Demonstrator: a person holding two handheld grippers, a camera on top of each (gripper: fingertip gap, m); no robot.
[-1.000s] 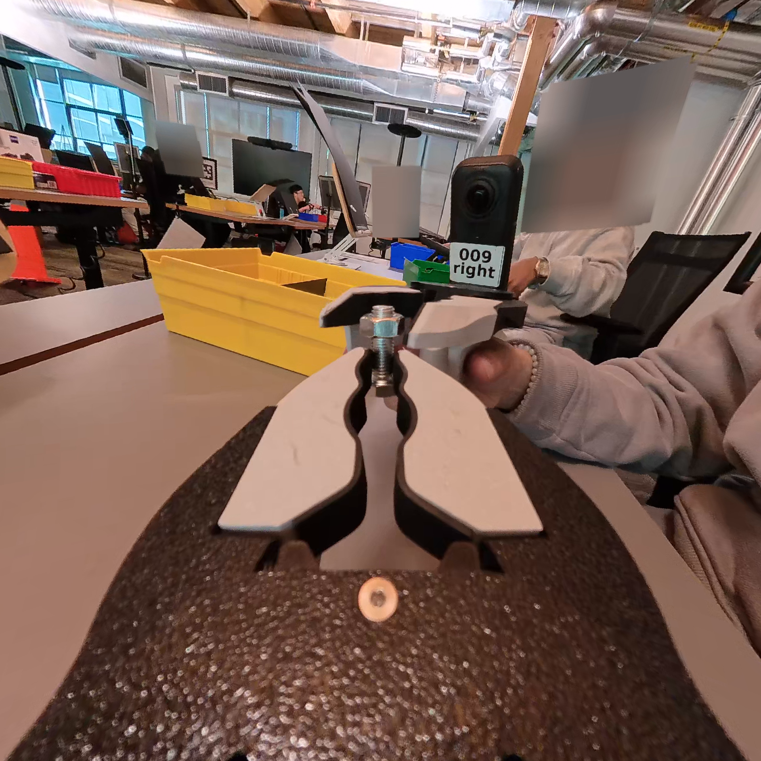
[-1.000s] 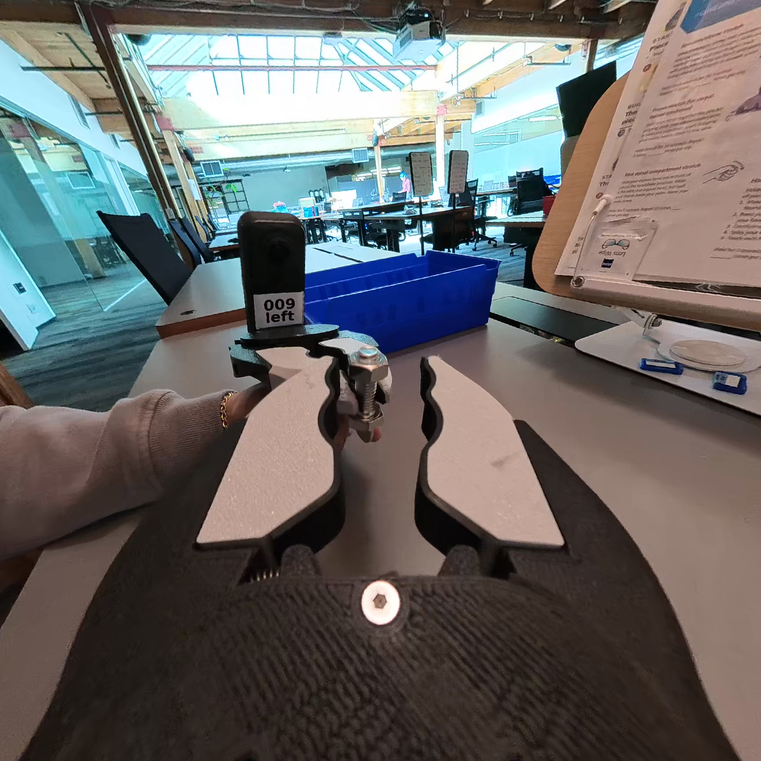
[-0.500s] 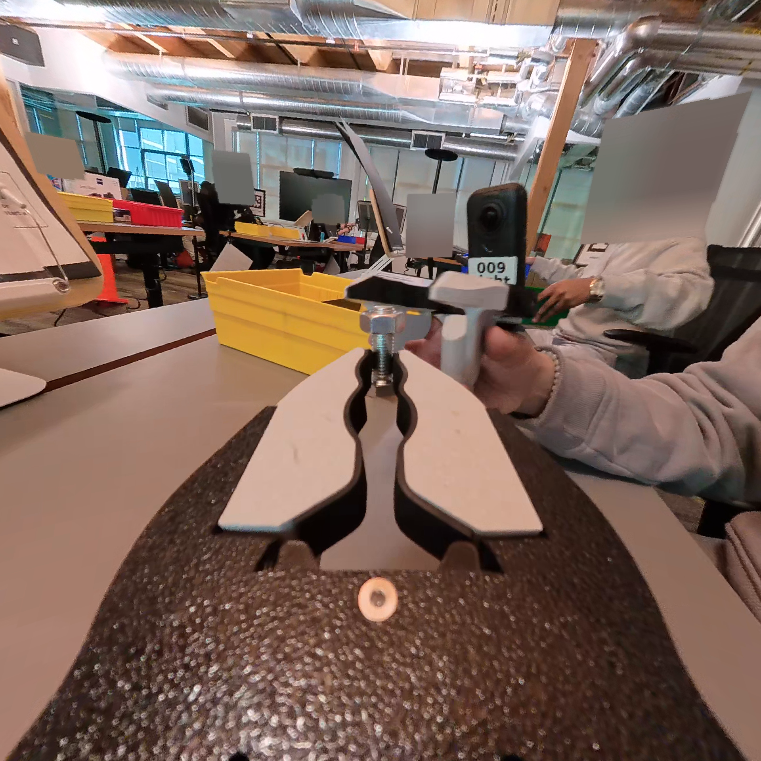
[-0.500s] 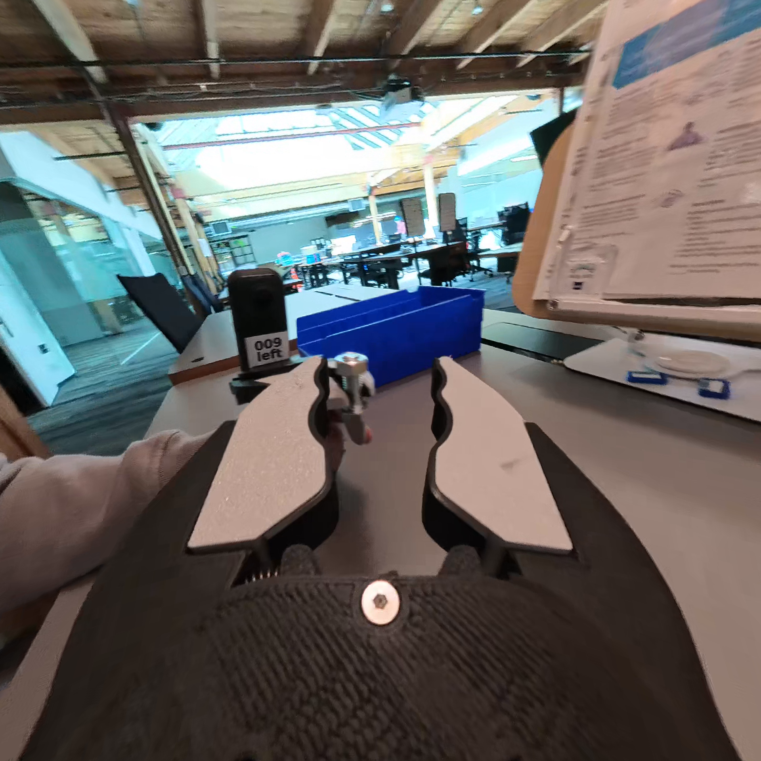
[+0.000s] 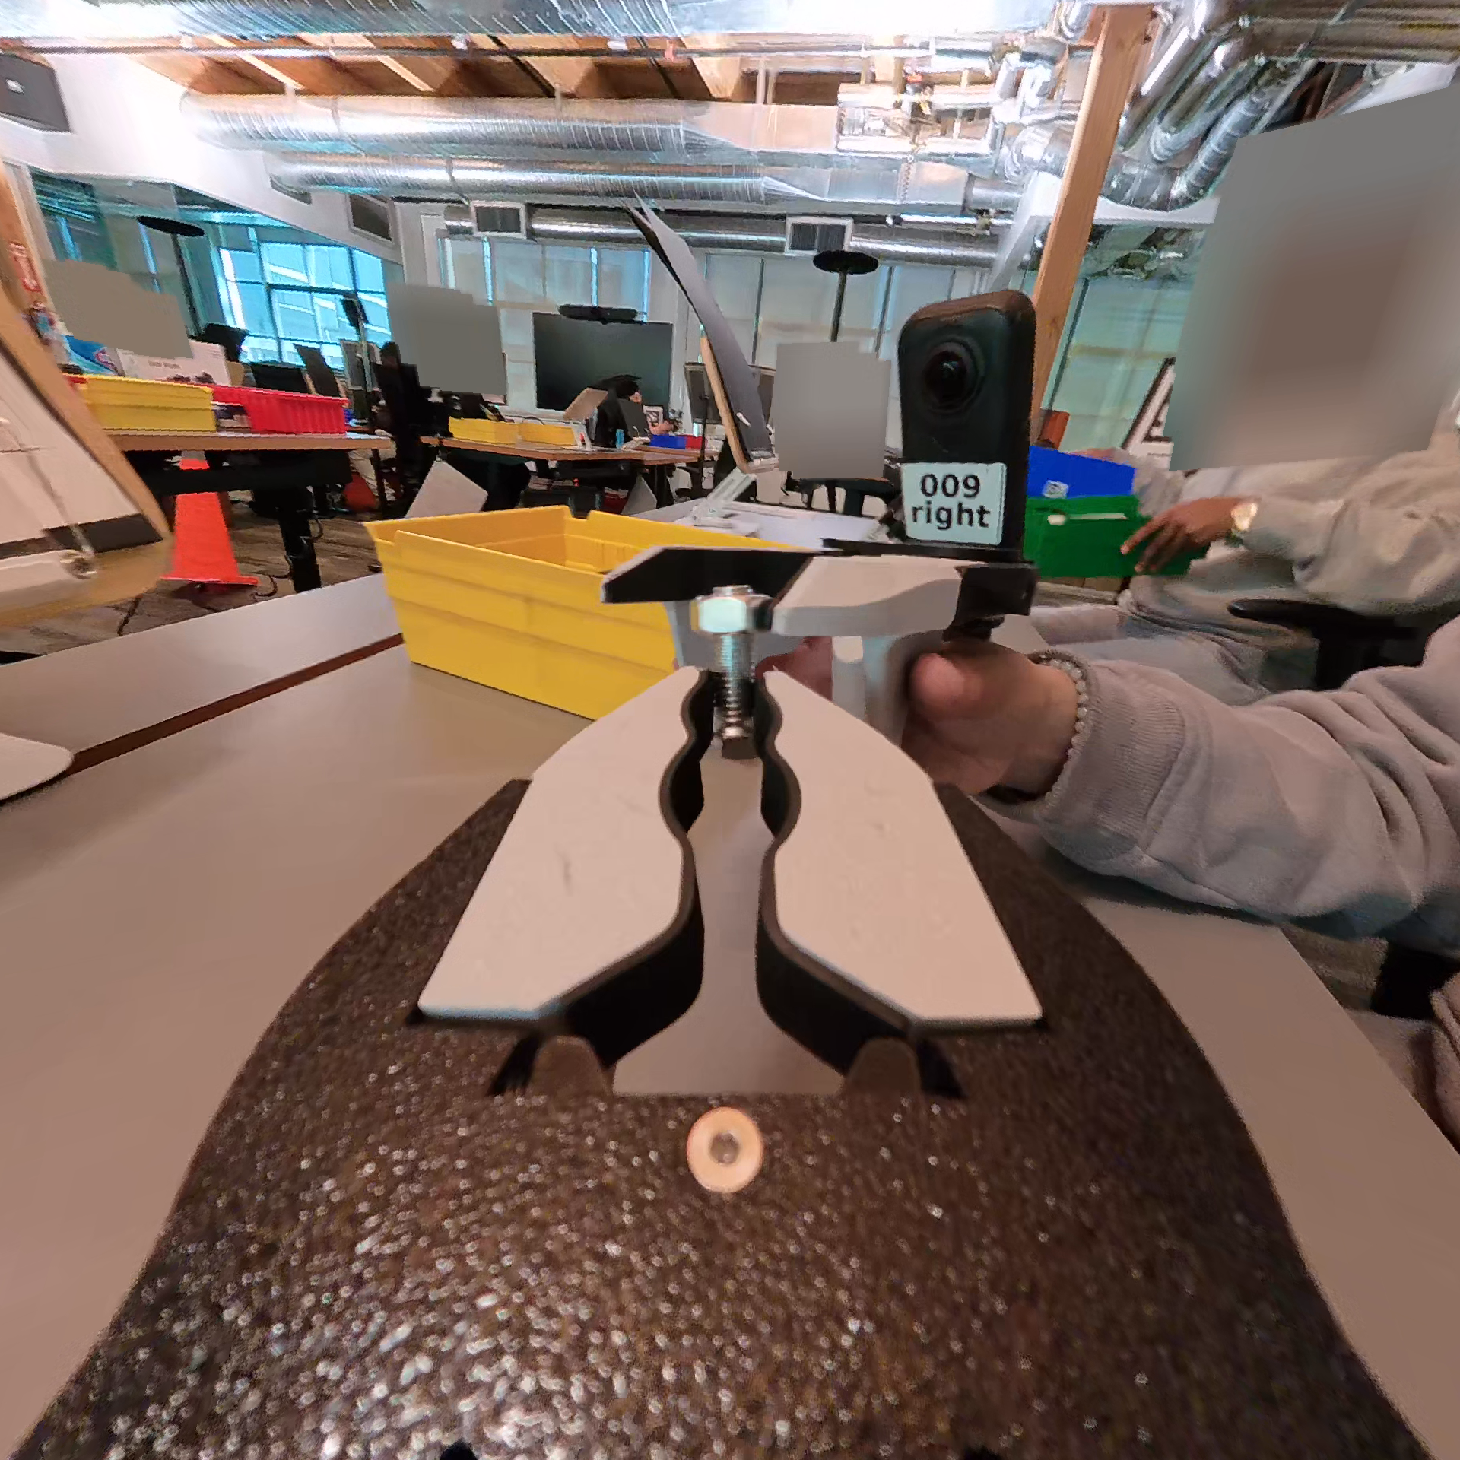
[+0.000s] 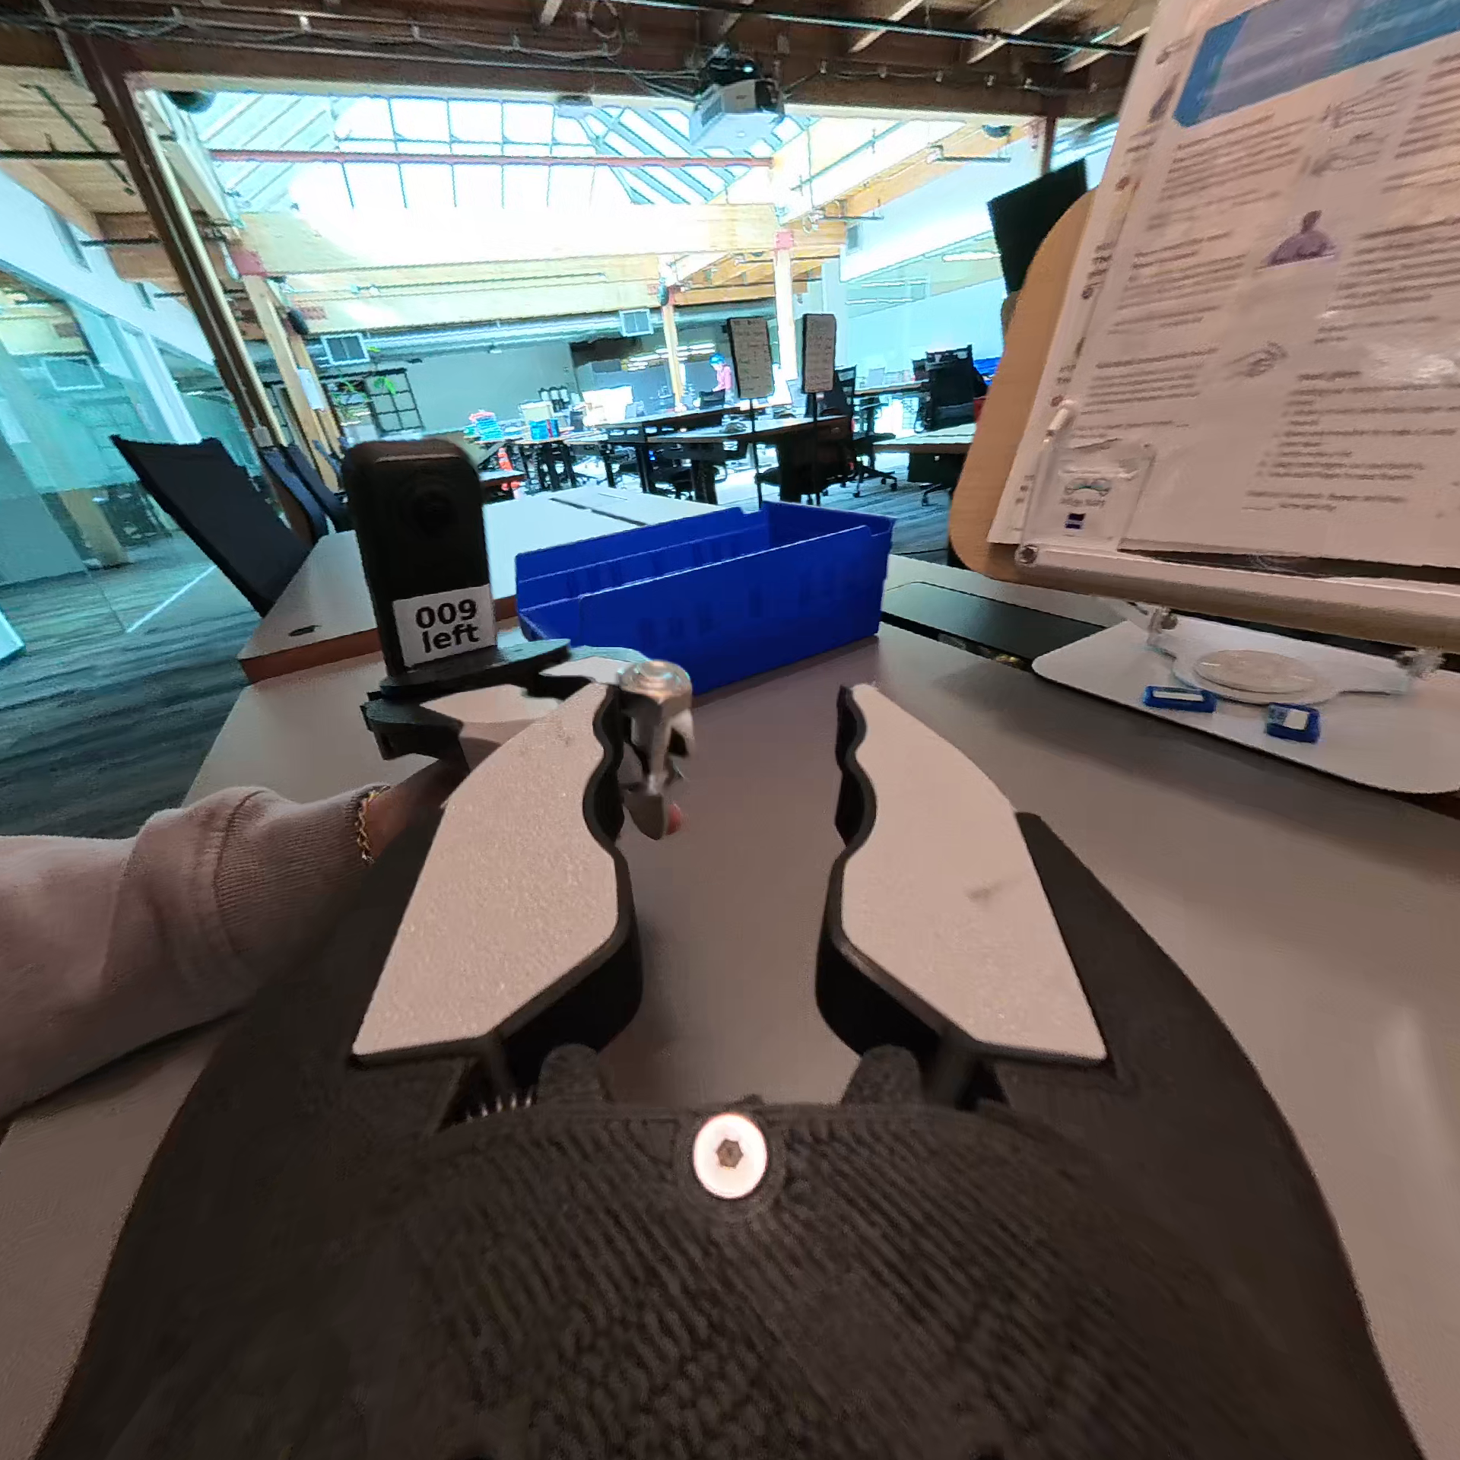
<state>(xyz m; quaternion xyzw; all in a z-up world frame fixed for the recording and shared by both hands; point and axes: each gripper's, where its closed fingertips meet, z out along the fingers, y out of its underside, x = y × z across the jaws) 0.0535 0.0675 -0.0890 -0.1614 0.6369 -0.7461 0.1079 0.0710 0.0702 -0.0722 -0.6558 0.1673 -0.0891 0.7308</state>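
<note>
My left gripper (image 5: 731, 699) is shut on the threaded shank of a silver bolt (image 5: 731, 687) and holds it upright above the grey table (image 5: 276, 790). A hex nut (image 5: 731, 615) sits at the bolt's top. My right gripper (image 6: 723, 711) is open, with nothing between its pads. In the right wrist view the bolt (image 6: 652, 735) stands just inside its left finger (image 6: 521, 853), far from the right finger (image 6: 932, 853). In the left wrist view the right gripper's fingers (image 5: 869, 596) reach sideways at the level of the nut.
A yellow bin (image 5: 513, 585) stands on the table behind the bolt. A blue bin (image 6: 711, 585) stands ahead of the right gripper. A document stand (image 6: 1264, 316) on a white base (image 6: 1264, 711) is at the right. Another person's arm (image 5: 1303, 513) and a green bin (image 5: 1090, 537) are behind. Both grippers' tips are close together, under 4 cm apart.
My right gripper's jaws have opened wider and it has swung round beside the bolt's top. My left gripper has kept its hold on the bolt.
</note>
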